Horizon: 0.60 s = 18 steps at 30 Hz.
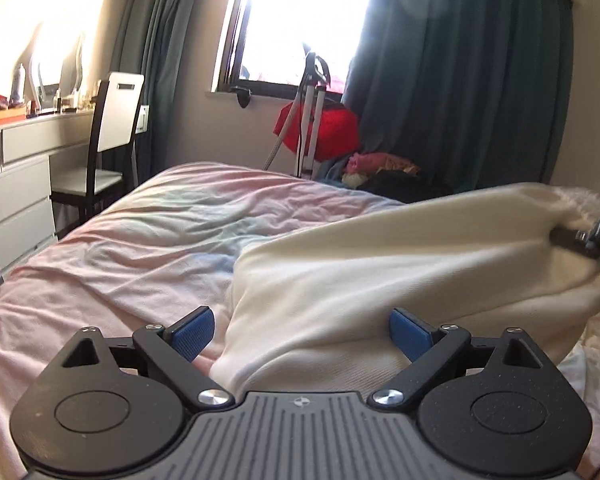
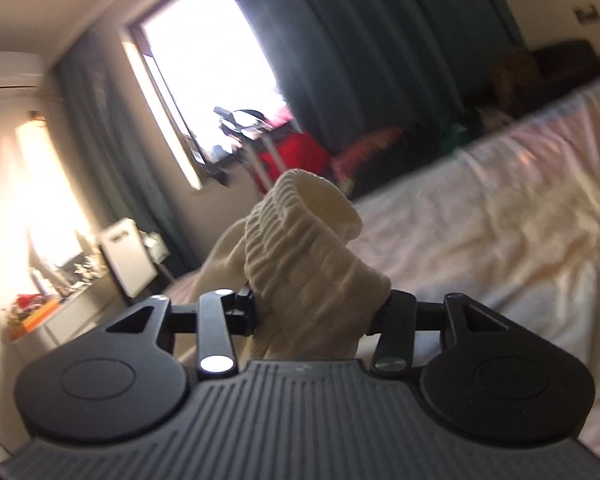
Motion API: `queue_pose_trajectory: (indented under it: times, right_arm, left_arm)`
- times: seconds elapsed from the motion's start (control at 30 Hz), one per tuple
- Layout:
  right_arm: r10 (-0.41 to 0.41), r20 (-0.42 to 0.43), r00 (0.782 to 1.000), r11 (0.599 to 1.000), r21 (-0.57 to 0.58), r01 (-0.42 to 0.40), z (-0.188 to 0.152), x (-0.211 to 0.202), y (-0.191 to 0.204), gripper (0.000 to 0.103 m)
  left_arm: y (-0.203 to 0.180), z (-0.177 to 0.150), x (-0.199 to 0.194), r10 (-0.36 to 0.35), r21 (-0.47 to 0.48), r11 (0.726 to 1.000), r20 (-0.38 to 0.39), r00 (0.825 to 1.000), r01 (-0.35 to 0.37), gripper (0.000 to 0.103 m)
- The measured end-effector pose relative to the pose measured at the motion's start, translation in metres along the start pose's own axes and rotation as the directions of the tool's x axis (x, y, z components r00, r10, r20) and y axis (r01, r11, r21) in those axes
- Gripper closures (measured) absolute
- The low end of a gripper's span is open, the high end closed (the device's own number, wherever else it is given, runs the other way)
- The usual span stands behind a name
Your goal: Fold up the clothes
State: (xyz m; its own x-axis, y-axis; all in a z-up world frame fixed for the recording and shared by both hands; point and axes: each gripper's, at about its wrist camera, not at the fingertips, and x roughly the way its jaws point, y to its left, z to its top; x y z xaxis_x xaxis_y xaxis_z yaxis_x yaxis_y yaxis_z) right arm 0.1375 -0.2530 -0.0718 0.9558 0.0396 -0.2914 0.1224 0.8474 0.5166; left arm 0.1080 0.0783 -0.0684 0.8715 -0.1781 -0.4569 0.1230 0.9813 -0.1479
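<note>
Home bedroom: bed with crumpled pink sheet (image 1: 140, 248), teal window curtains (image 1: 460, 80), white drawer dresser (image 1: 16, 216), white-backed chair (image 1: 116, 120).

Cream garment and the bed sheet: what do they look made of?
Cream garment: seems a soft, thick, matte knit, perhaps fleece-lined cotton; its gathered, ribbed elastic band bunches in the right tool. Sheet: thin, matte woven cloth, likely cotton, judging by its fine wrinkles and faded pink-blue print.

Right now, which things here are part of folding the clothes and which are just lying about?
For the job: cream garment, right tongs gripping its ribbed cuff, left tongs open, bed.
Lying about: chair, red bag, dresser.
</note>
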Motion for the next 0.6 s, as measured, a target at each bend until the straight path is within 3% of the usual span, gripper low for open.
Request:
queue_pose_trajectory:
  times: [0.07, 0.13, 0.23, 0.43, 0.6]
  right_arm:
    - [-0.067, -0.111, 0.992, 0.991, 0.112, 0.080, -0.011, 0.015, -0.023, 0.041]
    - [-0.071, -0.196, 0.978, 0.974, 0.198, 0.110, -0.024, 0.023, -0.040, 0.030]
    - [-0.054, -0.238, 0.970, 0.948, 0.292, 0.124, -0.031, 0.023, -0.054, 0.012]
    - [0.043, -0.322, 0.946, 0.890, 0.443, 0.110, -0.048, 0.028, -0.066, 0.012]
    - [0.077, -0.356, 0.931, 0.900, 0.427, 0.089, -0.049, 0.024, -0.053, 0.010]
  left_arm:
    - [0.000, -0.002, 0.006, 0.018, 0.001, 1.000, -0.033, 0.999, -0.018, 0.007]
    - [0.000, -0.004, 0.011, 0.031, 0.001, 1.000, -0.056, 0.998, -0.031, 0.007]
    - [0.004, -0.006, 0.015, 0.021, -0.027, 0.999, -0.085, 0.996, -0.024, 0.007]
    - [0.021, -0.006, 0.021, -0.044, -0.159, 0.987, -0.136, 0.990, 0.022, 0.006]
    - [0.054, -0.011, 0.035, -0.187, -0.396, 0.913, -0.188, 0.964, 0.099, 0.006]
